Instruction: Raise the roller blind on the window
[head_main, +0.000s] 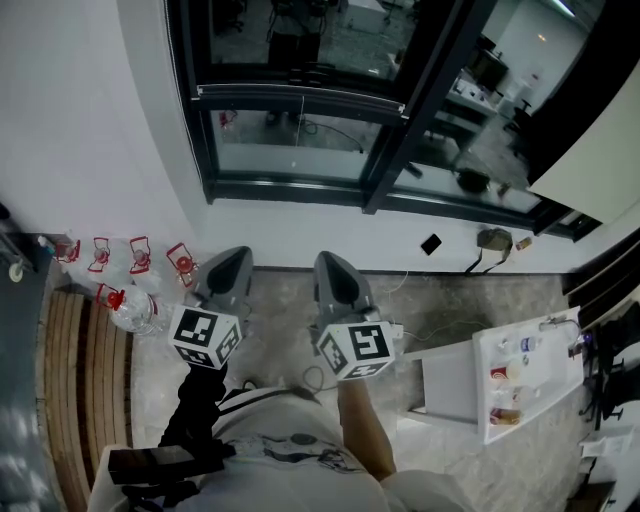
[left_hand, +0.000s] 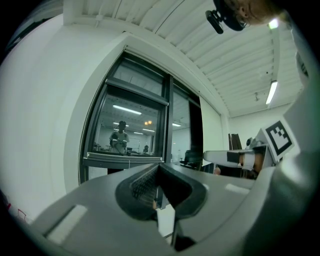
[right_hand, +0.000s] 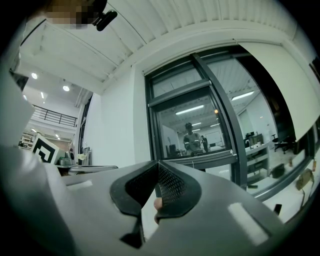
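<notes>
Left gripper (left_hand: 159, 165) and right gripper (right_hand: 158, 162): fingers together, empty. The dark see-through roller blind (left_hand: 132, 125) hangs ahead, well apart from the fingers. Its grey bottom rail (head_main: 300, 96) carries a thin pull cord (head_main: 301, 125) mid-rail. Judged light, limp fabric; take the cord or the stiff rail.

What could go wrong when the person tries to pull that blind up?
The left gripper and right gripper are both shut and empty. The cord hanging from the blind's bottom bar is very thin, so a grab might miss it or slip off. If the person steps closer, a foot could also knock the water bottles on the floor at the left.
</notes>
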